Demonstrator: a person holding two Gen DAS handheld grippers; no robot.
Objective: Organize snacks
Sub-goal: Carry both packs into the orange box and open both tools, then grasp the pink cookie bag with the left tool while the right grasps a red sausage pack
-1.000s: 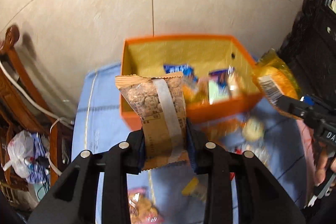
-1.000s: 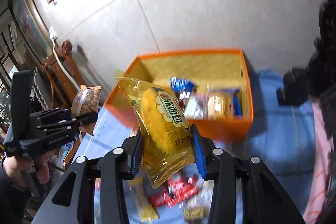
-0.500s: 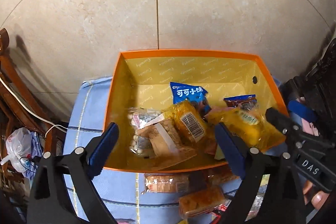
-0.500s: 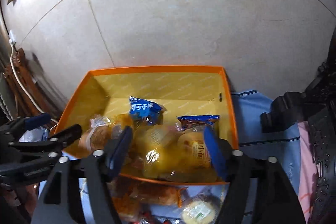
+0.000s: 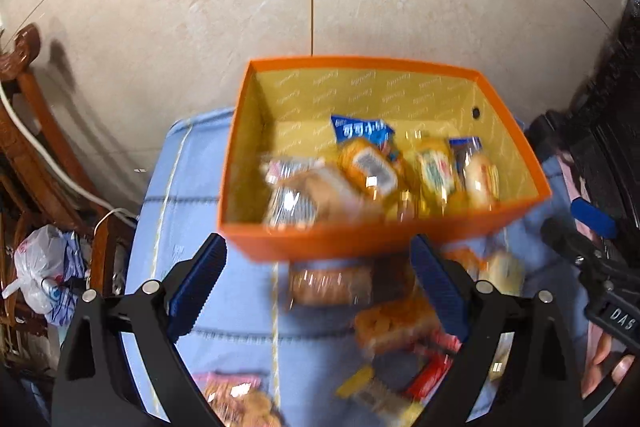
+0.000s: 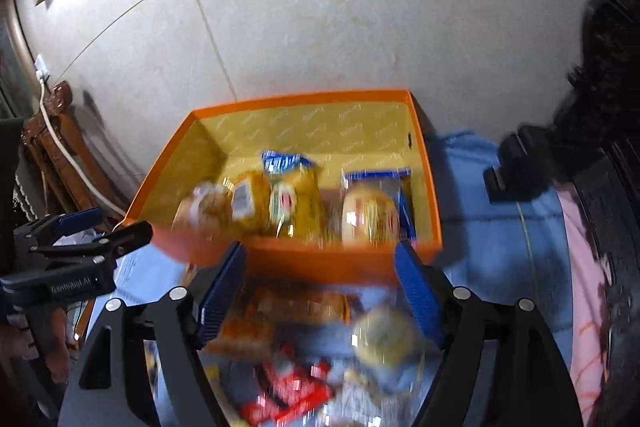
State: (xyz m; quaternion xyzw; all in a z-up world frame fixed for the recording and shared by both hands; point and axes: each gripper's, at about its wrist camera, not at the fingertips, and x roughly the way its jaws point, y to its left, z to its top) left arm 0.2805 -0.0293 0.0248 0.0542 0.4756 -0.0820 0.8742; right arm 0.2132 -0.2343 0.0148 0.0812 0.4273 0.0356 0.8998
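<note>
Both wrist views look steeply down and forward, close over the orange box (image 5: 384, 239) on the blue cloth (image 5: 188, 227). The left view sits left of the box, the right view (image 6: 304, 263) right; each catches the other tool at its edge.

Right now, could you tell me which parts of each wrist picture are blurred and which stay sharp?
Left wrist view: the snack packets in the orange cardboard box are smeared, while the open left gripper is crisp. Right wrist view: the loose wrapped snacks on the blue cloth blur, while the open right gripper stays sharp.
</note>
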